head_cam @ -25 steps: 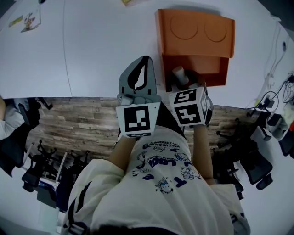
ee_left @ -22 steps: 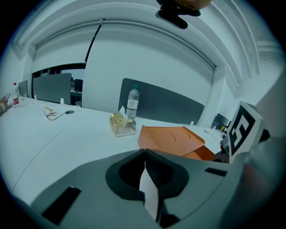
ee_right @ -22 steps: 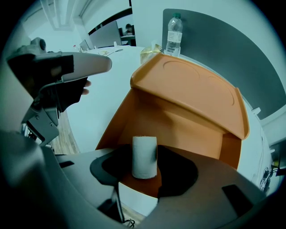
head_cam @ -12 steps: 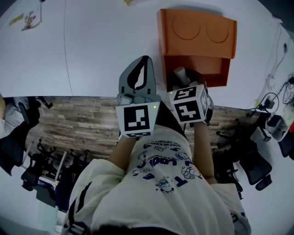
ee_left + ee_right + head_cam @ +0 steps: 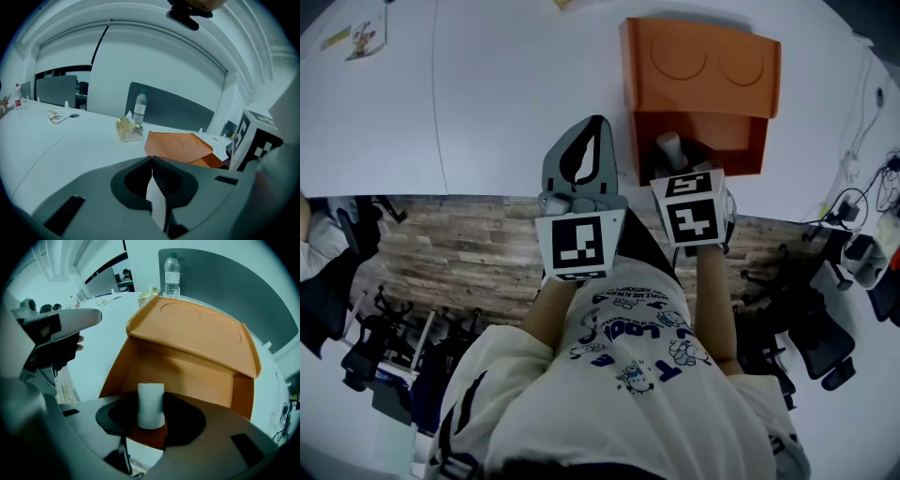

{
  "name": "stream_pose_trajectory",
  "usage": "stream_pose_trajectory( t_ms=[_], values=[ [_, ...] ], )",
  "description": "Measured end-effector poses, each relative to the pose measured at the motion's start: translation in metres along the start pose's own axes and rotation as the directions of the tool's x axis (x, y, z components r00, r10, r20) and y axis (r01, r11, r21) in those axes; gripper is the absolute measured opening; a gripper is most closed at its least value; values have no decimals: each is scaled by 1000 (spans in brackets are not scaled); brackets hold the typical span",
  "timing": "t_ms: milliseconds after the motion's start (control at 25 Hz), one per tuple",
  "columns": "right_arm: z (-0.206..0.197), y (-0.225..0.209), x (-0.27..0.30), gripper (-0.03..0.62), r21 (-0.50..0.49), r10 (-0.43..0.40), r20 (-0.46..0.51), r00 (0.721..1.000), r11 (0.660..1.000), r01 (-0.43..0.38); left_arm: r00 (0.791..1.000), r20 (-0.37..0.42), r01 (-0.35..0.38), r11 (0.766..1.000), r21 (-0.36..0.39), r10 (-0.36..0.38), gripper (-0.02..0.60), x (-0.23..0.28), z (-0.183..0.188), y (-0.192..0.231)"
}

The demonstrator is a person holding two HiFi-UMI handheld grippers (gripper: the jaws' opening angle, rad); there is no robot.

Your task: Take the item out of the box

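Table (image 5: 487, 103), white and broad, fills the top of the head view, and the orange box (image 5: 722, 131) sits near its front edge on the right. The box's lid (image 5: 698, 66) is thrown back behind it, showing two round recesses. A pale roll (image 5: 668, 146) stands upright in the open box, close to the front left corner. The right gripper (image 5: 673, 169) reaches in over the table edge towards the roll, with its marker cube (image 5: 692, 212) covering most of the jaws from above. The left gripper (image 5: 598, 127) is just left of the box and apart from it, its tips pointing away from the person. Lower down are the person's printed white shirt (image 5: 628, 356) and a wood-patterned floor (image 5: 441, 248).

In the left gripper view the jaws are pressed together along one seam, with nothing between them. Beyond them the box lies across the table with its lid raised. A crumpled yellowish packet (image 5: 129, 130) sits just left of the box. A water bottle (image 5: 139, 107) stands behind the packet, in front of a dark partition (image 5: 178, 112).

In the right gripper view the roll stands upright between the jaws, which sit against it on either side, so the grip is narrow and on the roll. The box's inner wall rises behind it and the lid slopes overhead. The roll is inside the box, near the front lip. I cannot tell whether its base touches the box floor.
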State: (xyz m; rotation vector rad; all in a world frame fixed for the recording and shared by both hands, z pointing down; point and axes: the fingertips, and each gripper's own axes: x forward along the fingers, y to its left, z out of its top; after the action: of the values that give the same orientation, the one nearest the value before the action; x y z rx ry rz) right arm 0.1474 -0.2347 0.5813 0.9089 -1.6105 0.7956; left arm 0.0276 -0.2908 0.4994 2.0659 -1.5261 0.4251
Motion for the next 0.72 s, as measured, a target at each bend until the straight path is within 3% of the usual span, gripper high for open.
stream_pose_trajectory(
  t_ms=[360, 720],
  values=[
    [7, -3, -12, 181, 68, -14, 98, 995, 998, 7, 999, 35, 24, 1000, 14, -25, 18, -12, 11, -14],
    [12, -15, -42, 181, 158, -81, 232, 969, 986, 45, 996, 78, 35, 999, 42, -38, 18, -29, 24, -25]
  ],
)
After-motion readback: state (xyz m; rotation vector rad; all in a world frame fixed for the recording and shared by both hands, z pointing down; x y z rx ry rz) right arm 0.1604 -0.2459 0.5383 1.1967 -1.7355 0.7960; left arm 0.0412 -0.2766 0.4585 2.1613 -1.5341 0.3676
